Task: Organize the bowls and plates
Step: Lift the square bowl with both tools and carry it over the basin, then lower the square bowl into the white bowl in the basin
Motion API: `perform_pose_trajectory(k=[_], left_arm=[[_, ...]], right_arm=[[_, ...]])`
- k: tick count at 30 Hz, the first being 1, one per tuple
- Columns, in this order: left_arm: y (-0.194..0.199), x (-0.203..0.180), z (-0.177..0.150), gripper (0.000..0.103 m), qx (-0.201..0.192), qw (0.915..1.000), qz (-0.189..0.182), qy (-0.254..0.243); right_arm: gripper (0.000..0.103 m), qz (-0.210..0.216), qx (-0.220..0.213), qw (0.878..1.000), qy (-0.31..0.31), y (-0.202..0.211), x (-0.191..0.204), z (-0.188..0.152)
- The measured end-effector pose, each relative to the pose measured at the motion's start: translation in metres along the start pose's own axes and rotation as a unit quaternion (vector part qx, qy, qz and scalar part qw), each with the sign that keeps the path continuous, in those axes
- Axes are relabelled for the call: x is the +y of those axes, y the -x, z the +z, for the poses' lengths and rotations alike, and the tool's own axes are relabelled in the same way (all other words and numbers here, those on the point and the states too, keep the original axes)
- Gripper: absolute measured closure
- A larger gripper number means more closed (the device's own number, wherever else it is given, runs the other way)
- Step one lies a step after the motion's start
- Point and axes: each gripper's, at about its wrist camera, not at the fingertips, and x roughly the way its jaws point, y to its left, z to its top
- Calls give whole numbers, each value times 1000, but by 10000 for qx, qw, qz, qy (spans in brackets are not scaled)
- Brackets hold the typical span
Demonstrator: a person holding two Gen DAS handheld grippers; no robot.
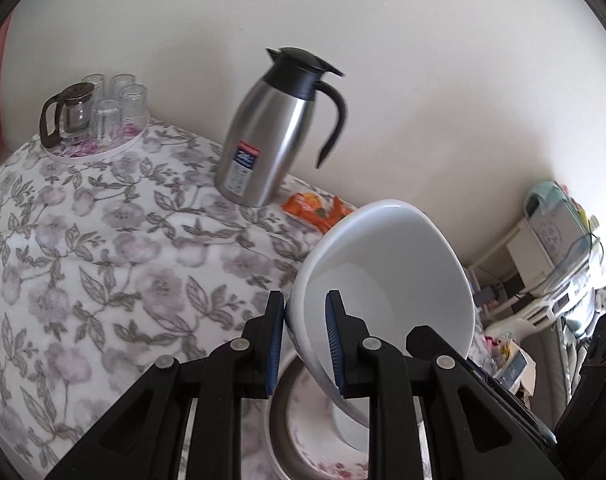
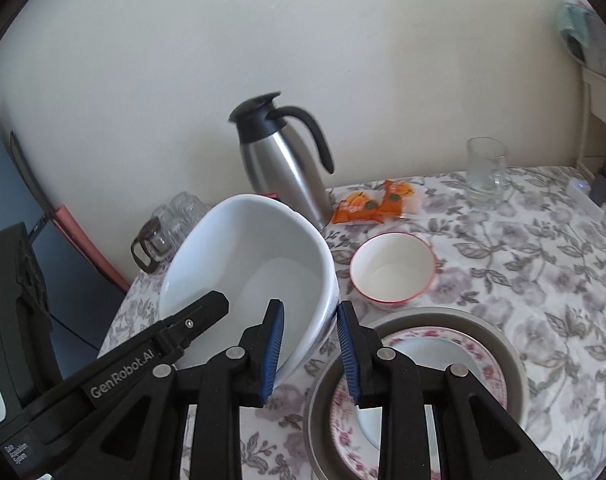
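Left gripper [image 1: 305, 344] clamps the left rim of the big white bowl [image 1: 387, 280], one pad inside, one outside. Right gripper [image 2: 311, 354] likewise grips the opposite rim, so both hands carry it, tilted, clear of the table. Directly below: floral plate [image 2: 483, 364] in a grey pan [image 2: 511, 354]. Beyond that, to the right, small red-rimmed bowl [image 2: 393, 268]; likely next target. Thermos jug [image 2: 287, 160] at the wall.

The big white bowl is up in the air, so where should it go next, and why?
Probably lower the big white bowl onto the flowered plate in the grey dish. The left gripper and right gripper each pinch its rim, holding it tilted beside that stack. The small red-rimmed bowl could nest inside afterwards.
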Motion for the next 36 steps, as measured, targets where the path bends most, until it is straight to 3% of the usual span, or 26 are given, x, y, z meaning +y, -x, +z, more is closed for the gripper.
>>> perform_pose_trajectory(k=[11, 18, 36], left_arm=[[16, -51, -26, 81, -120, 9994, 32, -327], [15, -71, -34, 81, -89, 9991, -20, -407], [-29, -73, -60, 81, 703, 9960, 375, -411]], right_arm=[[73, -57, -216, 9997, -116, 45, -33, -4], [73, -18, -153, 9995, -274, 54, -58, -9], [73, -313, 732, 9956, -502, 19, -88, -31]])
